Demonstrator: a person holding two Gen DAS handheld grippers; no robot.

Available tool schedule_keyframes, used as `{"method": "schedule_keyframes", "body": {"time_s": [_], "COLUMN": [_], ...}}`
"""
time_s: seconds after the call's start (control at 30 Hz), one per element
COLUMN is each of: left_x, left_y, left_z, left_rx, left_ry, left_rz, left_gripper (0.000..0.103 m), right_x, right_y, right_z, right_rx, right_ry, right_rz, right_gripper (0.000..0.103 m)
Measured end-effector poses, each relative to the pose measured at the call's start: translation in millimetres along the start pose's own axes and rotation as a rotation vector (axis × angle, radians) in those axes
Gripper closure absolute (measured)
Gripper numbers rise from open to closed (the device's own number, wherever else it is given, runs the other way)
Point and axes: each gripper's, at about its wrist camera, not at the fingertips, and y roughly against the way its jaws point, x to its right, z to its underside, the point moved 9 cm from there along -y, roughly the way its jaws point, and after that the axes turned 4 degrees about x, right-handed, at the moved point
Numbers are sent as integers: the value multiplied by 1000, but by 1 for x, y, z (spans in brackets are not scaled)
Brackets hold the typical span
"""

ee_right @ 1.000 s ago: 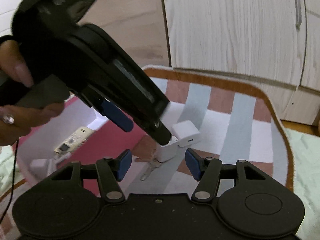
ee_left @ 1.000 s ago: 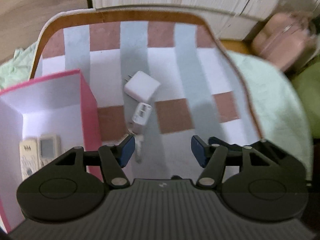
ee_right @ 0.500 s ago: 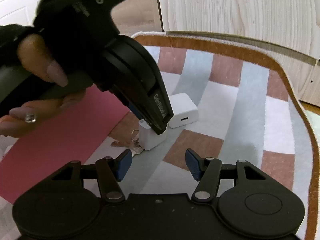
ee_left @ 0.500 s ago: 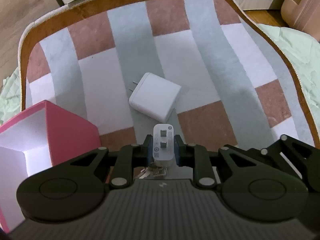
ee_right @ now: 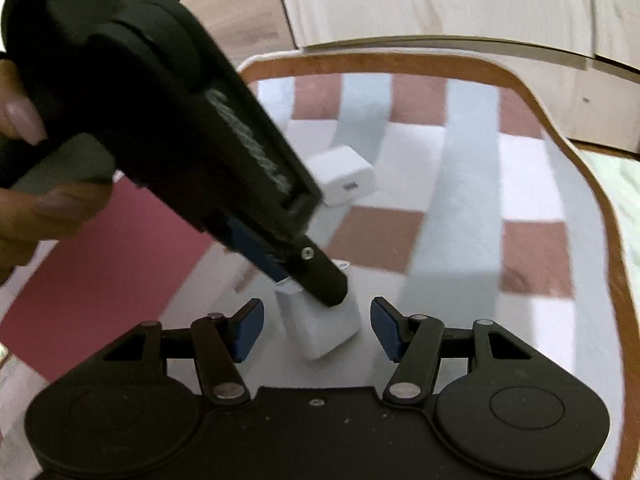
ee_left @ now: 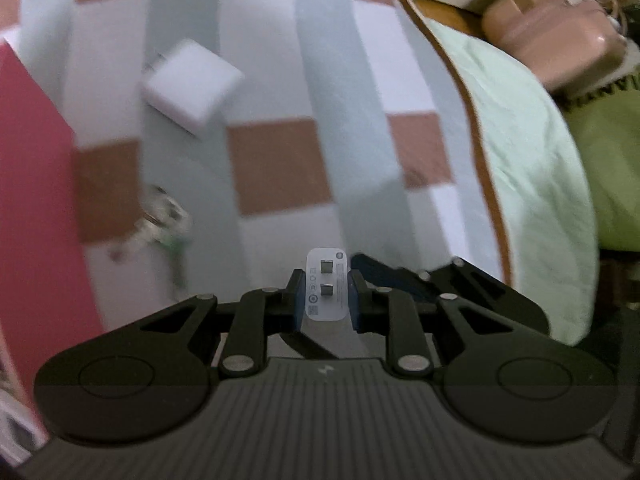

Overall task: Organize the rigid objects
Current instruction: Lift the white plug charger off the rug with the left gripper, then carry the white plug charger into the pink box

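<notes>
My left gripper point(ee_left: 325, 294) is shut on a small white charger point(ee_left: 326, 290), whose two metal prongs face the camera. In the right wrist view that left gripper point(ee_right: 304, 276) reaches in from the upper left, held by a hand, and grips the top of the small charger point(ee_right: 324, 328), which stands just above the checked mat point(ee_right: 460, 208). My right gripper point(ee_right: 316, 328) is open, its blue pads on either side of the charger with a gap on each side. A larger white charger point(ee_left: 192, 88) point(ee_right: 346, 178) lies further back on the mat.
A pink box point(ee_left: 36, 200) point(ee_right: 100, 272) stands on the left of the mat, with a bunch of keys point(ee_left: 160, 220) beside it. Off the mat to the right lie pale green cloth point(ee_left: 520, 140) and a pink bag point(ee_left: 556, 28). Wooden cabinets point(ee_right: 440, 0) stand behind.
My left gripper closed on the small charger and carried it to the right, away from the keys. My right gripper came down and now has its open fingers on either side of it.
</notes>
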Motion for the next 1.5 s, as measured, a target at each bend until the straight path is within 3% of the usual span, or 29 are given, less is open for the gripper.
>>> {"method": "schedule_keyframes", "body": {"time_s": [0.1,0.17,0.33,0.37,0.47,0.53,0.6,0.87,1.0,1.07,1.3,1.5], "left_x": [9,11,12,13,6,1,2,-6,-1,4,19,13], "left_y": [-9,-17,-18,-18,-14,-10,-12,-19,-11,-1,51,101], "left_z": [8,13,19,20,25,29,32,34,40,42,52,68], "left_rx": [-39,-58,-10,1,32,55,62,96,114,128,222,282], "left_ry": [63,96,53,31,-21,-62,-63,87,106,96,44,61], "left_rz": [104,125,64,36,-102,-160,-139,-51,-4,8,-12,-15], "left_gripper": [82,82,79,78,61,59,59,56,65,66,65,65], "right_x": [7,11,9,8,3,2,-2,-10,-3,-2,-31,-65], "right_y": [6,11,23,23,19,17,18,11,19,26,58,83], "right_z": [9,11,11,11,20,27,29,33,25,18,-3,-18], "right_rx": [-19,-30,-41,-45,-80,-102,-90,-41,-51,-39,-2,17], "right_ry": [28,34,-34,-23,39,50,61,195,27,-9,50,100], "right_rz": [38,40,16,17,48,67,69,84,88,88,114,92], "right_gripper": [39,39,39,40,40,40,40,41,44,44,44,44]}}
